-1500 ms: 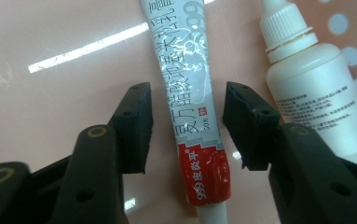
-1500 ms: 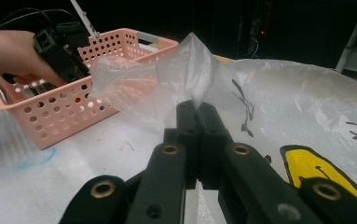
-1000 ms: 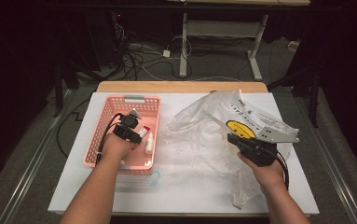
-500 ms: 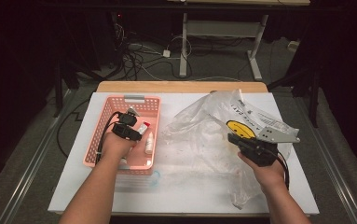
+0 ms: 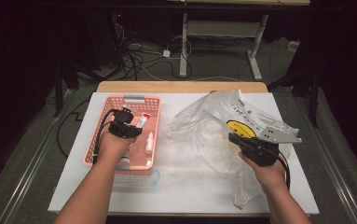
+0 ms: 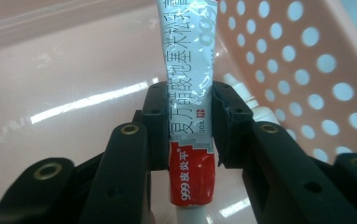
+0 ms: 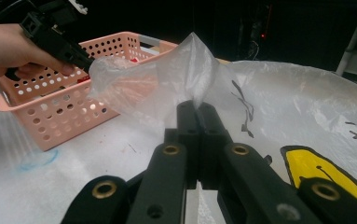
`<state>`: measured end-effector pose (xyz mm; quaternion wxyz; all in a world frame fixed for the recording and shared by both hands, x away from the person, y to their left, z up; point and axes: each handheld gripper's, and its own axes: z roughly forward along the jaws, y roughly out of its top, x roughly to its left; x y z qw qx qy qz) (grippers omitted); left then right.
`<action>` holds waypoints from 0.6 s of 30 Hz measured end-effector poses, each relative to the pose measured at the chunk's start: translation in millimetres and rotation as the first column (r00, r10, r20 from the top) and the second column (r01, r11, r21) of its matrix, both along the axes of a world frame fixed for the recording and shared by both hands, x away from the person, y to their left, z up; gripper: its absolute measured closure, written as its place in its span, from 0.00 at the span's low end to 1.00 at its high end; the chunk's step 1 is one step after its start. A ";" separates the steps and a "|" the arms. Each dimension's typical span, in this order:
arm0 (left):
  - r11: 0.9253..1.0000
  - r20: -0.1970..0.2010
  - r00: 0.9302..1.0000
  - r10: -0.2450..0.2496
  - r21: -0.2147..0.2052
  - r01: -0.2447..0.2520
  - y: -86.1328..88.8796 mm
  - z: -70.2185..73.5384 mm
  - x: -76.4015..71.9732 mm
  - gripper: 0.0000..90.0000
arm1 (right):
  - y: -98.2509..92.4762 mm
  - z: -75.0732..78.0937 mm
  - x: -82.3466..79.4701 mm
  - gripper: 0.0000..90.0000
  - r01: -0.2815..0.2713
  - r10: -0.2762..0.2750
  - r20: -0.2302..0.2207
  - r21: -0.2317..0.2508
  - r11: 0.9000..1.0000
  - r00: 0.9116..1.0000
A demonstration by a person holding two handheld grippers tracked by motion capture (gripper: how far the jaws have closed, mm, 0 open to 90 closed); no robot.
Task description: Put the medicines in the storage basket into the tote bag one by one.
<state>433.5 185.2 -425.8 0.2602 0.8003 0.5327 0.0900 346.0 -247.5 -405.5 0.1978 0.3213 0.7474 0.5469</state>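
Note:
A white tube with a red end stands between the jaws of my left gripper, which is shut on it inside the pink perforated basket. From above, this gripper hovers over the basket with the tube pointing to the far right. My right gripper is shut on a pinched fold of the clear plastic bag and lifts it off the table. In the high view the right gripper sits at the bag's right side, beside a yellow smiley print.
A small white bottle lies in the basket next to the left hand. The white table top carries the basket at left and the crumpled bag across the middle and right. Cables and desk legs stand on the floor beyond the far edge.
The left gripper has shifted slightly toward the basket's far end, carrying the tube. The right gripper has kept still on the bag.

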 end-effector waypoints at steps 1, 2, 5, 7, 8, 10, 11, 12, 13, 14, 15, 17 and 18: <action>1.000 0.010 1.000 -0.003 -0.002 0.003 0.3 0.7 -1.3 0.76 | -0.1 0.2 -0.1 1.00 0.000 0.000 0.002 0.000 1.000 1.000; 1.000 0.021 1.000 -0.002 -0.004 0.002 0.2 1.1 -2.5 0.76 | -0.2 0.4 -0.4 1.00 -0.002 0.002 0.001 0.000 1.000 1.000; 1.000 0.042 0.999 -0.002 -0.020 0.002 1.5 2.3 -5.7 0.76 | -0.2 0.8 -0.5 1.00 -0.013 0.013 0.004 0.002 1.000 1.000; 0.999 0.057 0.998 0.003 -0.032 -0.001 3.4 3.2 -7.6 0.76 | -0.1 0.9 -0.6 1.00 -0.014 0.014 0.004 0.004 1.000 1.000; 0.999 0.063 0.998 0.007 -0.038 -0.005 3.8 3.8 -8.8 0.76 | 0.0 1.1 -0.7 1.00 -0.015 0.015 0.006 0.005 1.000 1.000; 0.999 0.079 0.997 0.002 -0.050 0.002 4.3 5.9 -11.9 0.76 | -0.2 1.5 -0.9 1.00 -0.015 0.015 0.009 0.004 1.000 1.000; 0.998 0.090 0.996 0.002 -0.062 0.004 4.9 7.2 -13.7 0.76 | -0.4 1.6 -0.9 1.00 -0.016 0.016 0.009 0.005 1.000 1.000; 0.998 0.101 0.995 0.002 -0.069 0.005 5.5 8.4 -15.3 0.76 | -0.5 1.7 -0.9 1.00 -0.016 0.016 0.009 0.006 1.000 1.000; 0.998 0.112 0.994 0.001 -0.069 0.007 6.0 9.8 -17.0 0.76 | -0.5 1.6 -0.8 1.00 -0.017 0.017 0.009 0.005 1.000 1.000; 0.997 0.122 0.993 0.001 -0.076 0.008 6.8 11.1 -18.7 0.76 | -0.4 1.5 -0.7 1.00 -0.018 0.018 0.012 0.004 1.000 1.000; 0.996 0.127 0.992 0.000 -0.090 0.011 7.9 12.1 -20.3 0.76 | -0.3 1.4 -0.7 1.00 -0.019 0.019 0.014 0.002 1.000 1.000; 0.994 0.146 0.989 -0.002 -0.105 0.018 9.0 14.7 -24.2 0.76 | 0.2 1.5 -0.9 1.00 -0.020 0.020 0.018 0.002 1.000 1.000; 0.994 0.156 0.988 -0.005 -0.109 0.022 9.3 16.1 -26.4 0.76 | 0.1 1.6 -0.9 1.00 -0.022 0.022 0.020 0.002 1.000 1.000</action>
